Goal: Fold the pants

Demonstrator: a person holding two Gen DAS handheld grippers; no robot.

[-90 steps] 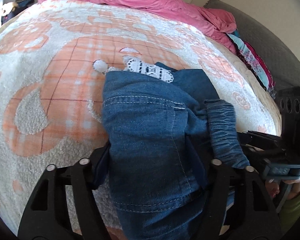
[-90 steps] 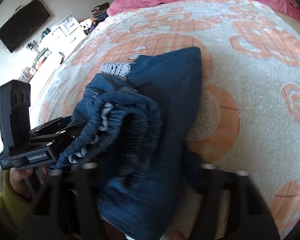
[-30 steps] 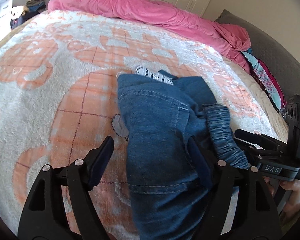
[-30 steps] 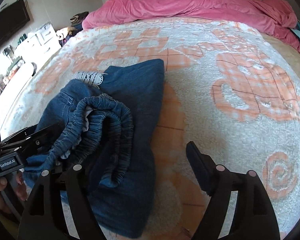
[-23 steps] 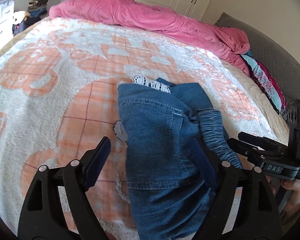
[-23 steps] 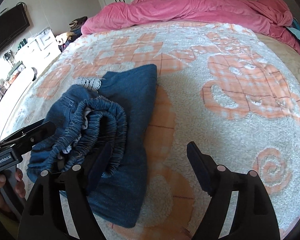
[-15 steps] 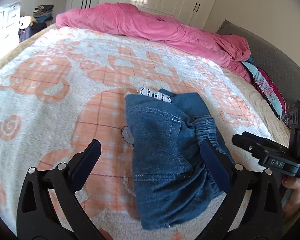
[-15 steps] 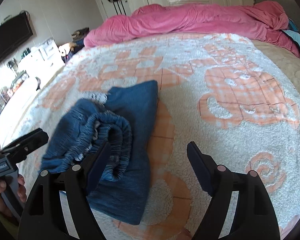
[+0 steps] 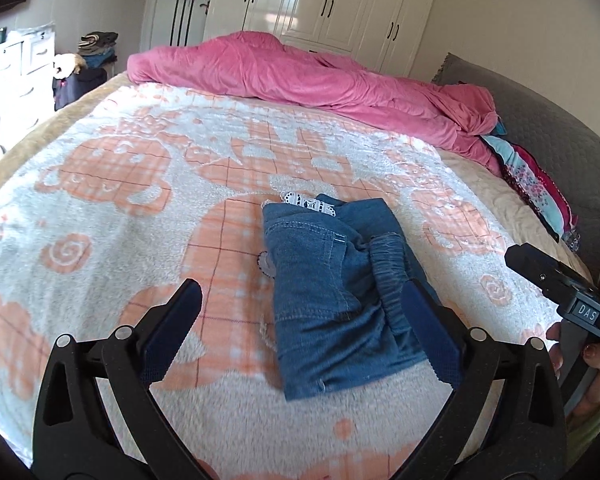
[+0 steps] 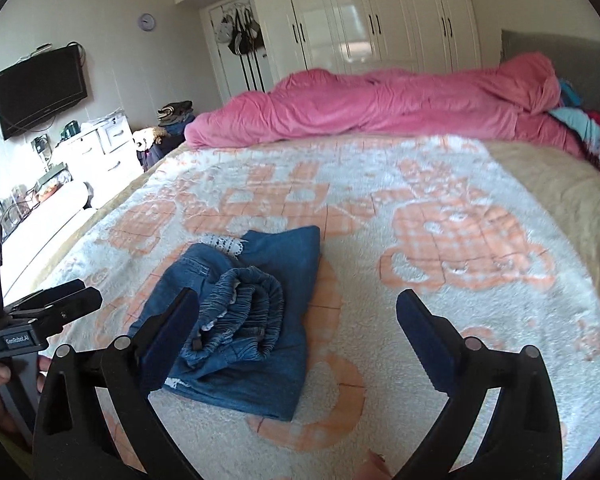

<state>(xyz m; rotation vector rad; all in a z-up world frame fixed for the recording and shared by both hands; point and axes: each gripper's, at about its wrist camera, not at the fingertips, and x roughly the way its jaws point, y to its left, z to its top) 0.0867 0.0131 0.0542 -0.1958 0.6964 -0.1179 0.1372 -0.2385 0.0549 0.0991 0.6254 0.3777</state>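
The blue denim pants (image 9: 332, 288) lie folded in a small bundle on the orange-and-white blanket (image 9: 140, 200), with the elastic waistband rolled on top and a strip of white lace at the far end. My left gripper (image 9: 300, 296) hovers above and behind the bundle, open, its pads clear of the cloth. In the right wrist view the pants (image 10: 244, 320) lie low and left of centre. My right gripper (image 10: 298, 304) is raised over them, its jaws opening wide with nothing pressed between them. Each gripper shows at the edge of the other's view: the right gripper (image 9: 540, 272) and the left gripper (image 10: 52, 312).
A pink duvet (image 9: 300, 76) is heaped along the far side of the bed. A grey headboard (image 9: 540, 120) and a pile of colourful clothes (image 9: 532, 188) are at the right. White wardrobes (image 10: 380, 20) stand behind; a wall TV (image 10: 40, 88) and white drawers are at the left.
Both grippers have let go of the pants, spread their jaws wider and drawn back and up. The pants now look smaller and lie still on the blanket.
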